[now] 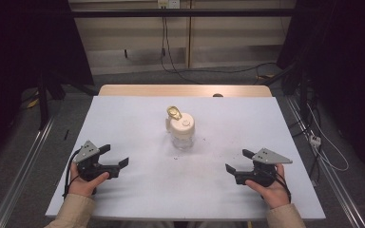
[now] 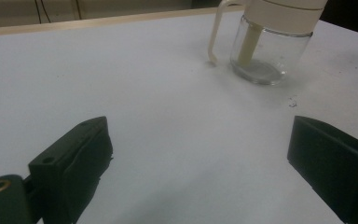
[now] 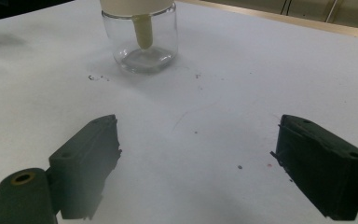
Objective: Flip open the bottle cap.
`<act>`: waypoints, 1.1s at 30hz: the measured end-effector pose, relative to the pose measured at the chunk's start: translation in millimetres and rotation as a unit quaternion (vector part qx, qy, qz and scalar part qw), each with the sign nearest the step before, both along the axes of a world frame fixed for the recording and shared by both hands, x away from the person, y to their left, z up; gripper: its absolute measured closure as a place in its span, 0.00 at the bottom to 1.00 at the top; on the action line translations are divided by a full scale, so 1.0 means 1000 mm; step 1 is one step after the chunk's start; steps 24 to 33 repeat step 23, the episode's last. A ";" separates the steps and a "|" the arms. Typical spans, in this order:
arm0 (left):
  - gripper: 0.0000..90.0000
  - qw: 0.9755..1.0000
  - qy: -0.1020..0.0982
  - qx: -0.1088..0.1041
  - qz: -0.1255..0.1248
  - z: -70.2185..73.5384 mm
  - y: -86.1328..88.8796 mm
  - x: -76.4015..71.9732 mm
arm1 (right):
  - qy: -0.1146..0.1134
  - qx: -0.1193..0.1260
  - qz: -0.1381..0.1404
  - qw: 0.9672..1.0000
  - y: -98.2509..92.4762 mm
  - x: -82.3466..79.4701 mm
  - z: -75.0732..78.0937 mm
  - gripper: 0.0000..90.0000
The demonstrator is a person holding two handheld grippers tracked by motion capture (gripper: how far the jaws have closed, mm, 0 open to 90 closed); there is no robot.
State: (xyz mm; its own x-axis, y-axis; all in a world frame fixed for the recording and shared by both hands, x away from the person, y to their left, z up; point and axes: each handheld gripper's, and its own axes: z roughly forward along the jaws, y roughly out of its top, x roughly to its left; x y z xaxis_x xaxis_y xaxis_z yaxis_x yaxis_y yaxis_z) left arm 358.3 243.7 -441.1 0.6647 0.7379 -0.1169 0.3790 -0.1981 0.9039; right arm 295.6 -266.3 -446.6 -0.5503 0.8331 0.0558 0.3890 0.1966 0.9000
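From the high view we hold the left gripper [image 1: 115, 156] and right gripper [image 1: 237, 161] low on the white table [image 1: 138, 190], jaws spread, well apart from the lidded glass jar [image 1: 182, 132] mid-table. Both gripper views show the jar [image 2: 270, 46] [image 3: 142, 39] ahead, untouched — nothing grasped yet, everything left to do.

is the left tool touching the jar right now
No: in the high view the left tool rests open on the table, well apart from the glass jar standing at the centre.
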 end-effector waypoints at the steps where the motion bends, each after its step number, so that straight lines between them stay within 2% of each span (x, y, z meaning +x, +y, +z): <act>1: 0.06 1.000 0.000 -0.001 0.001 0.000 0.001 0.000 | -0.001 0.000 0.001 1.000 0.000 0.000 0.000 0.14; 12: 0.06 1.000 -0.004 0.001 0.007 0.001 0.007 -0.004 | 0.001 0.002 -0.001 1.000 -0.006 -0.006 -0.002 0.14; 33: 0.06 1.000 -0.003 -0.003 0.003 0.000 0.002 -0.004 | 0.003 0.005 -0.004 1.000 -0.008 -0.007 -0.004 0.14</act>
